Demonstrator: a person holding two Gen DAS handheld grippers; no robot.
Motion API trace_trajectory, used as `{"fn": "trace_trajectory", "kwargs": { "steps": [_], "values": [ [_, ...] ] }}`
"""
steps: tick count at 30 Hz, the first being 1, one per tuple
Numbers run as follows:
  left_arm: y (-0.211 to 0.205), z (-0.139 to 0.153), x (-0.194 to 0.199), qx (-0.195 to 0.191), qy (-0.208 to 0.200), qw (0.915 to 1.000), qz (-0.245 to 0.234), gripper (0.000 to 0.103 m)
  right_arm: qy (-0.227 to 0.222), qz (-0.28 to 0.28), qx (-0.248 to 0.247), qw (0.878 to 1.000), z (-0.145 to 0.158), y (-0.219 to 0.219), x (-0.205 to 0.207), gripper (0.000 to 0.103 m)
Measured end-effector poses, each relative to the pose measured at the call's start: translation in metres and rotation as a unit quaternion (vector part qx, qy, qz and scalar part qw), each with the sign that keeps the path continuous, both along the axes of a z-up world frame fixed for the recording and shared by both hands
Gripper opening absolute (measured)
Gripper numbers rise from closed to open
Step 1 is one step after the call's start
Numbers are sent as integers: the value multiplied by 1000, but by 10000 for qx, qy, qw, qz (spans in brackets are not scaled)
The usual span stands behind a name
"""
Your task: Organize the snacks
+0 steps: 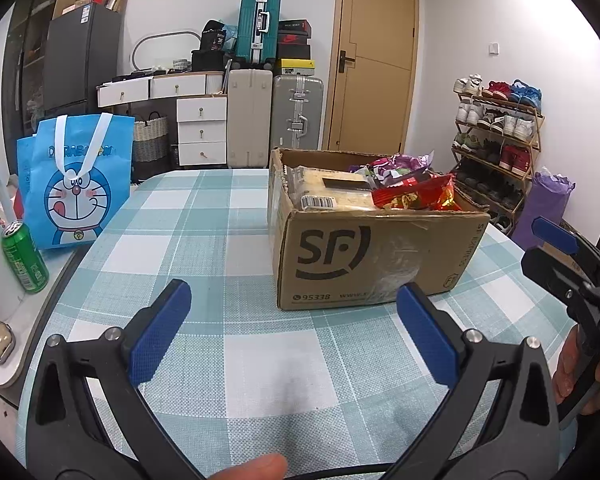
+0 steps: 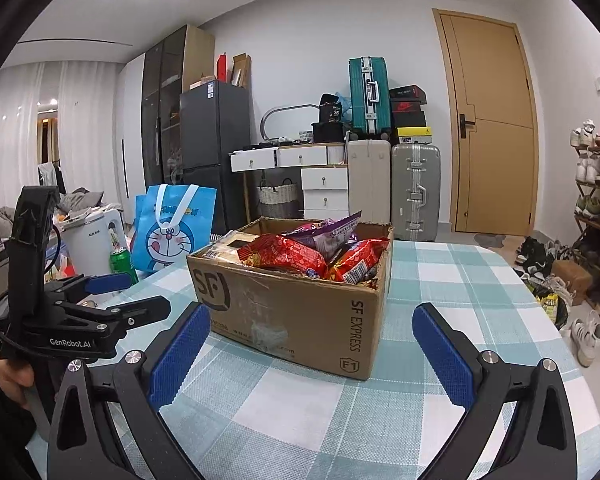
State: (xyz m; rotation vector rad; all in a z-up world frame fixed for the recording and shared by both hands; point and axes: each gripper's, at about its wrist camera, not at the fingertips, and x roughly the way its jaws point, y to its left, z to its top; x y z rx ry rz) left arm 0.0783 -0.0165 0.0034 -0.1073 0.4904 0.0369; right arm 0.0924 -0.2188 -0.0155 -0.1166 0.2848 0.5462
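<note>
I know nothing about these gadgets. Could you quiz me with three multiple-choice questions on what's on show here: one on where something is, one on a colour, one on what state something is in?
1. Where is the green can?
A. inside the cardboard box
B. off the checked table, near the blue cartoon bag
C. on the shoe rack

2. What colour are the claw pads?
A. blue
B. red
C. white

3. How is the left claw?
A. shut on a snack
B. shut on nothing
C. open and empty

Answers:
1. B: the can stands by the blue cartoon bag, beyond the checked table edge.
2. A: both pads show blue.
3. C: its fingers stand wide apart, with only tablecloth between them, short of the cardboard box.
</note>
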Motion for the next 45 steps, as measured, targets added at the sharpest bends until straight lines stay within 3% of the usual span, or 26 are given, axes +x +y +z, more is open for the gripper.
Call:
{"fn": "trace_trajectory", "kwargs": {
  "steps": [45],
  "values": [
    [0,1,-1,13,-25,10000,6,103,48,-20,47,10000,-1,0,1,103]
  ]
}}
